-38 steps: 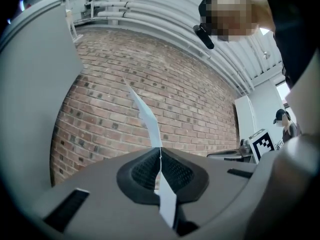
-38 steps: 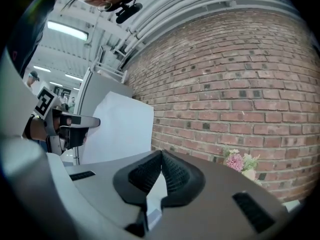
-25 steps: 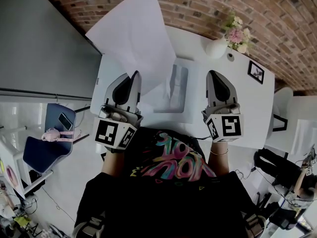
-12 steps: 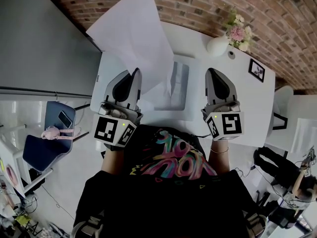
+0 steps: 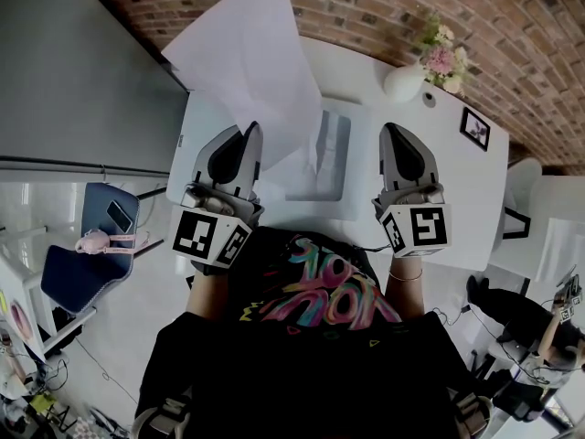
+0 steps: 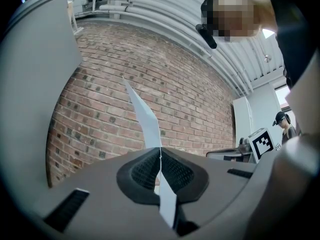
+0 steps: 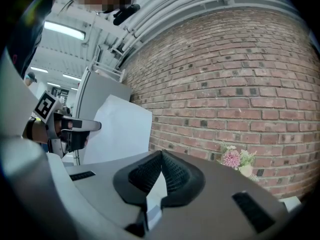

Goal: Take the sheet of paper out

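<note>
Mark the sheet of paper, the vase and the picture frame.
sheet of paper (image 5: 242, 58): head view, middle of the raised sheet.
vase (image 5: 400, 84): head view, white body.
picture frame (image 5: 473, 131): head view, its centre.

No legible text or number. The shirt (image 5: 315, 293) bears a multicoloured graphic that cannot be read. The cube (image 5: 208, 238) on the left gripper (image 5: 249, 133) and the cube (image 5: 419, 229) on the right gripper (image 5: 393, 132) carry only black-and-white square codes.
</note>
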Available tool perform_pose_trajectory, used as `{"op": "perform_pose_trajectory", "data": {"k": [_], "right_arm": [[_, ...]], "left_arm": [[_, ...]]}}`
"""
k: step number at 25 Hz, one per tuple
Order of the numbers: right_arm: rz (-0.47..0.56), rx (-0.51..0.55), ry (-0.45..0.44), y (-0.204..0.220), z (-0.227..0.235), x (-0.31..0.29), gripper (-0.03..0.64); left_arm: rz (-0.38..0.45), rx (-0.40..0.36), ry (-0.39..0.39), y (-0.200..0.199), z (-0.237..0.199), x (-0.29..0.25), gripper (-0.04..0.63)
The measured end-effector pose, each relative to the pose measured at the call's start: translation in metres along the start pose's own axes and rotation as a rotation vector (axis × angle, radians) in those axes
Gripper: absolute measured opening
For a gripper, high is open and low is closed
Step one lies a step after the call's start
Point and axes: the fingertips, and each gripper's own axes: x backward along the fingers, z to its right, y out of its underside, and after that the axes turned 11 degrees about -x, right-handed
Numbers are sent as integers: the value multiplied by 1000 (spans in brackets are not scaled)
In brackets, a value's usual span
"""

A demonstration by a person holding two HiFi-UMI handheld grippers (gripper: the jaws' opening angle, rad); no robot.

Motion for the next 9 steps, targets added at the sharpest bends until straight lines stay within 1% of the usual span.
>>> {"op": "perform_pose_trajectory", "data": {"k": [9], "right_arm": [[3, -4, 6, 0, -2, 3, 17]], "left_arm": [[15, 2, 0, -3, -2, 3, 23]]}}
